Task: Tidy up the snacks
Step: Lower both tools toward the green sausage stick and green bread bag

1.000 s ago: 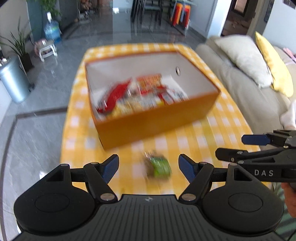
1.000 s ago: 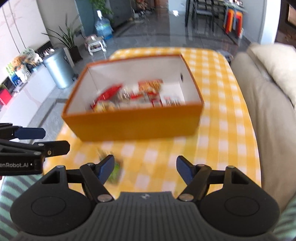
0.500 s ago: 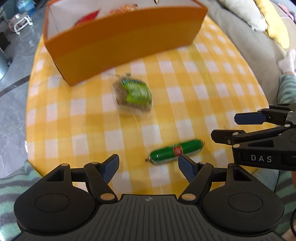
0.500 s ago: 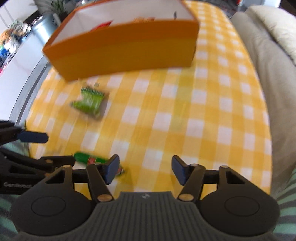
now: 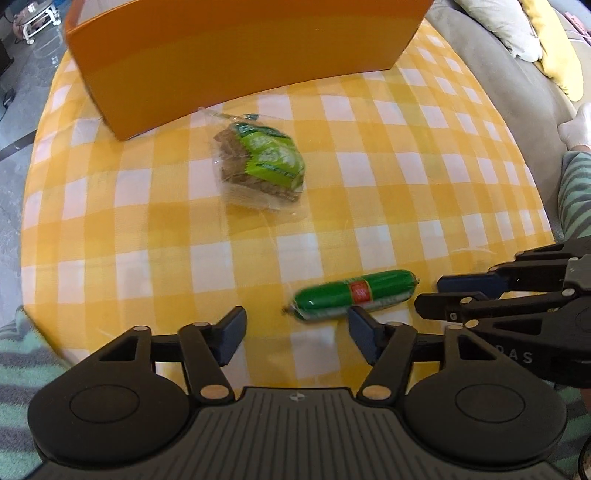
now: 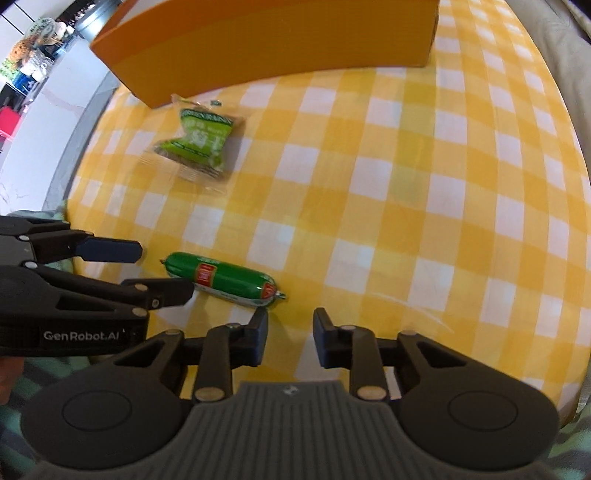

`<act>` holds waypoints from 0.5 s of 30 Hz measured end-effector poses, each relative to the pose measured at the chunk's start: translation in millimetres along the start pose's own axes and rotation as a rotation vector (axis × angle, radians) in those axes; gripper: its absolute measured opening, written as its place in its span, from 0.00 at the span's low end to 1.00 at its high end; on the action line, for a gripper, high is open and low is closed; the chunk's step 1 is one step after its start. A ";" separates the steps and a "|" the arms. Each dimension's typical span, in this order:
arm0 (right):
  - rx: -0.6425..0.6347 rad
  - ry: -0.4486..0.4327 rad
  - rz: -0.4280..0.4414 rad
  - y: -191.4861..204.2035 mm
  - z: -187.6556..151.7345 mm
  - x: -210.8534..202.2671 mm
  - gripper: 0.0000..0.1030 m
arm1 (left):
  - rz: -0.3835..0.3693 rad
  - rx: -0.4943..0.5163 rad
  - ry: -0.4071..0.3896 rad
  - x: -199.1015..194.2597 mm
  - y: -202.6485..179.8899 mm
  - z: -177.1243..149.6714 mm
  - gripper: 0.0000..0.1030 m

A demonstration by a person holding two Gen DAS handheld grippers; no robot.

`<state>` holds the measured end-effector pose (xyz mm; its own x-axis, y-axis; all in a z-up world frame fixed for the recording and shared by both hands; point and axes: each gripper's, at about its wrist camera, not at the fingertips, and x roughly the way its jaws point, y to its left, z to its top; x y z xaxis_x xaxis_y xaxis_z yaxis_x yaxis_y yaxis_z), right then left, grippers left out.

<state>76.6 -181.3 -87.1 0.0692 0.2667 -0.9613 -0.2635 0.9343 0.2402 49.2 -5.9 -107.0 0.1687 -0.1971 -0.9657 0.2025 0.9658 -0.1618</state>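
A green sausage stick point(image 5: 352, 293) with a red label lies on the yellow checked tablecloth near the front edge; it also shows in the right wrist view point(image 6: 221, 279). A clear bag of dark bread with a green label point(image 5: 260, 166) lies just before the orange box point(image 5: 236, 55); both show in the right wrist view, the bag point(image 6: 199, 147) and the box point(image 6: 277, 44). My left gripper point(image 5: 295, 338) is open and empty, just before the sausage. My right gripper point(image 6: 290, 334) is open, narrower, and empty, right of the sausage's end.
A grey sofa with cushions point(image 5: 517, 33) stands to the right of the table. The table's near edge point(image 5: 44, 332) is close below the left gripper. Floor and a shelf point(image 6: 33, 74) lie to the left.
Both grippers have tilted down and come closer to the tabletop; the box has slid up out of view and the sausage is now just ahead. The right gripper's jaws have narrowed.
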 end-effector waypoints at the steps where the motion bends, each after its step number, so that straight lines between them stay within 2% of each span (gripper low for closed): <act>1: 0.004 0.004 0.000 -0.8 0.1 1.4 0.17 | 0.002 0.001 -0.006 1.0 -1.5 1.1 0.61; 4: 0.015 -0.006 -0.004 -2.2 1.5 2.9 0.15 | 0.006 -0.004 -0.022 4.5 -5.1 5.9 0.57; 8: 0.020 -0.071 -0.009 -2.2 7.1 -0.2 0.14 | -0.024 -0.023 -0.066 5.1 -7.3 12.2 0.49; 13: 0.039 -0.140 -0.004 -6.9 15.1 -8.1 0.14 | -0.009 -0.042 -0.101 -0.2 -3.0 14.7 0.48; 15: 0.015 -0.168 0.003 -7.0 17.4 -11.8 0.17 | 0.001 -0.055 -0.113 -3.5 1.0 15.6 0.48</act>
<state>94.4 -186.9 -75.1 0.2289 0.3041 -0.9247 -0.2497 0.9365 0.2462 63.8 -6.8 -100.6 0.2775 -0.2111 -0.9373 0.1497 0.9731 -0.1748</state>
